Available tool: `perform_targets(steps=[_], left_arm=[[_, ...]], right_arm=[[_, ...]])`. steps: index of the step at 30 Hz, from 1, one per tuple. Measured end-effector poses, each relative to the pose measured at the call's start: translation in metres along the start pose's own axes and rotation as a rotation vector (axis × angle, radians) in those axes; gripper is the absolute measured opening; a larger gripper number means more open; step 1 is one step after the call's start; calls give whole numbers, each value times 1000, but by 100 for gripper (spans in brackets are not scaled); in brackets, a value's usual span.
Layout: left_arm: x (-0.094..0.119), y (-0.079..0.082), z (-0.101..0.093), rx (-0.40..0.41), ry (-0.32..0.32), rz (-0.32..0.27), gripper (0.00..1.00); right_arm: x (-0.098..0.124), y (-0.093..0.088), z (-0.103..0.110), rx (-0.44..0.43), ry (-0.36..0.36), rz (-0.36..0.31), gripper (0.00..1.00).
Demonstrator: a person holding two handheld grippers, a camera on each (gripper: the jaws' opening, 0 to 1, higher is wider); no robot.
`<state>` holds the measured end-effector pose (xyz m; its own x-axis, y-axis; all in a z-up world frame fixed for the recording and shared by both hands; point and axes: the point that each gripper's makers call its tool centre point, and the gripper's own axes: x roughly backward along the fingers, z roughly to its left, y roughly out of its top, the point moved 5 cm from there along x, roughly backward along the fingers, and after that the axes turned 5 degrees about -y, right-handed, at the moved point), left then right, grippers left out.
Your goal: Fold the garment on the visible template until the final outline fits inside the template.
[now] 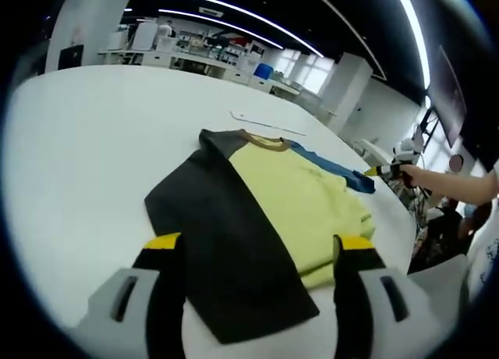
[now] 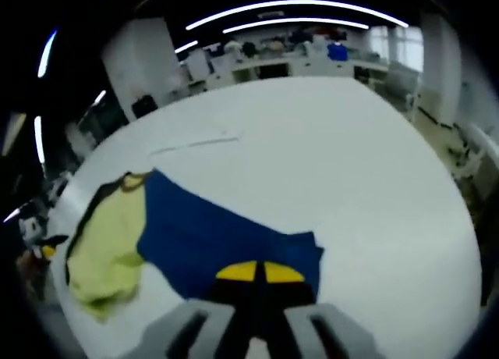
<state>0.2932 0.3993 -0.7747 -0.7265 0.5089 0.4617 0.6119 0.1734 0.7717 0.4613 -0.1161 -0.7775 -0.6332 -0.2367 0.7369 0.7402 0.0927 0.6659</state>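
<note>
- Left tongs (image 1: 260, 254): my jaws stand wide apart over the near edge of the garment, holding nothing.
- Right tongs (image 2: 259, 275): my yellow tips are pressed together on the garment's blue edge, gripping it.
- White table (image 2: 335, 156): bears everything.
- Garment (image 1: 257, 218): black, yellow and blue, partly folded, lying mid-table.
- Thin template line (image 1: 269, 125): just beyond the collar.

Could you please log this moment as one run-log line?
left tool: open above black panel | right tool: shut on blue panel | garment: partly folded
</note>
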Motion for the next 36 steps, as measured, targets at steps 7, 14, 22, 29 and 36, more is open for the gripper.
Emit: perform_targets(steps=[7, 14, 22, 29, 36], left_arm=[[0, -2, 3, 8, 2, 0, 75], [1, -5, 4, 14, 5, 3, 75], [2, -8, 6, 23, 10, 6, 75], [0, -9, 6, 31, 14, 8, 75], [-1, -10, 3, 27, 7, 11, 74]], right_arm=[[3, 10, -29, 11, -81, -37, 28], [4, -2, -37, 0, -95, 17, 36], [-4, -13, -41, -58, -105, 39, 25], [-7, -19, -41, -60, -97, 64, 12], [-2, -17, -43, -52, -107, 57, 0]])
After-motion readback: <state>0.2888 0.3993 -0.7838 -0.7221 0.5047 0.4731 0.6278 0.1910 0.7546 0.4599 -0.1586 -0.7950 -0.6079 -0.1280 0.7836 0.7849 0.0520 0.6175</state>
